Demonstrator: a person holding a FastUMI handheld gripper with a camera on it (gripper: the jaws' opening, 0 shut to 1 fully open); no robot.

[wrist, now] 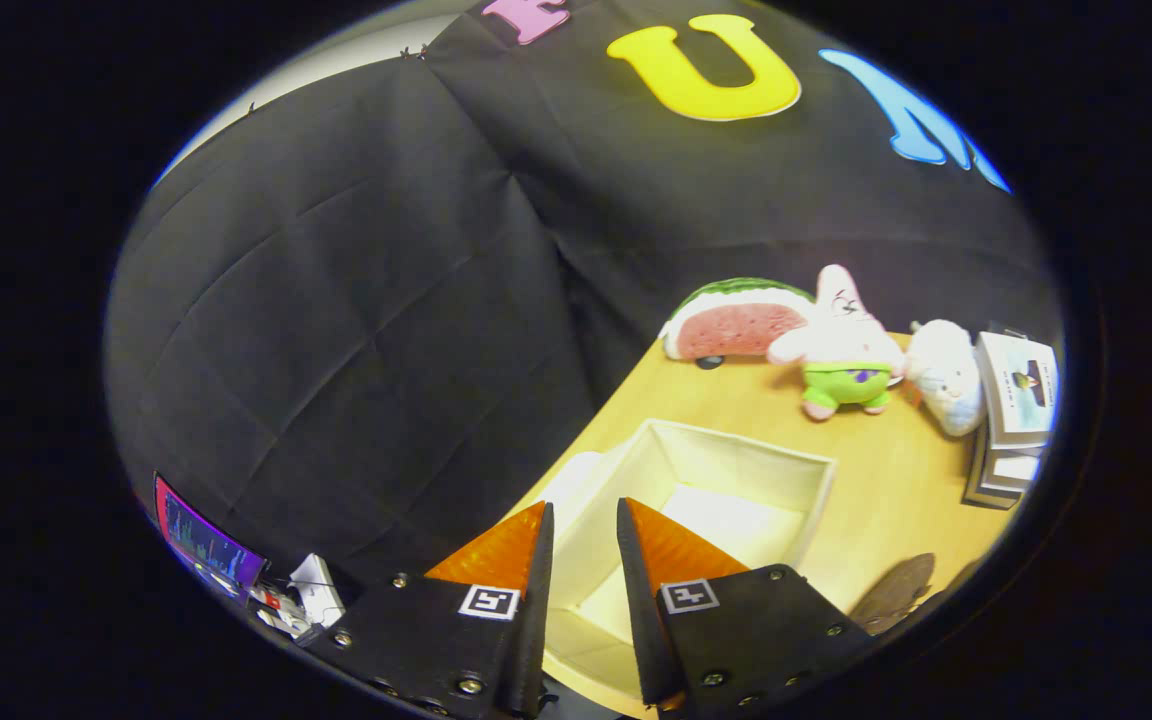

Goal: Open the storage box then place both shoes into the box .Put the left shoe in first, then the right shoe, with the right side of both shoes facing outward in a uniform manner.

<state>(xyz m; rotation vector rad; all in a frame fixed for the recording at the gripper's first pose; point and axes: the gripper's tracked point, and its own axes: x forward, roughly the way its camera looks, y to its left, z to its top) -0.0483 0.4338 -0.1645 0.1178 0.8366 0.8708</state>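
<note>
tool [584,520] parted, above open storage box [736,470]

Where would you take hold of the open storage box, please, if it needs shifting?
Grip the storage box by its thin upright wall, coming from above. It stands open with nothing visible inside, and the gripper hovers open over its near rim, so one finger could drop inside, one outside.

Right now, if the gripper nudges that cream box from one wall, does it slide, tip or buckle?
The storage box looks thin-walled and open with nothing seen inside, so probably light: likely to slide on the smooth wooden table. Its walls look like soft fabric, so one may flex inward. The gripper hovers above it, fingers apart, holding nothing.
</note>
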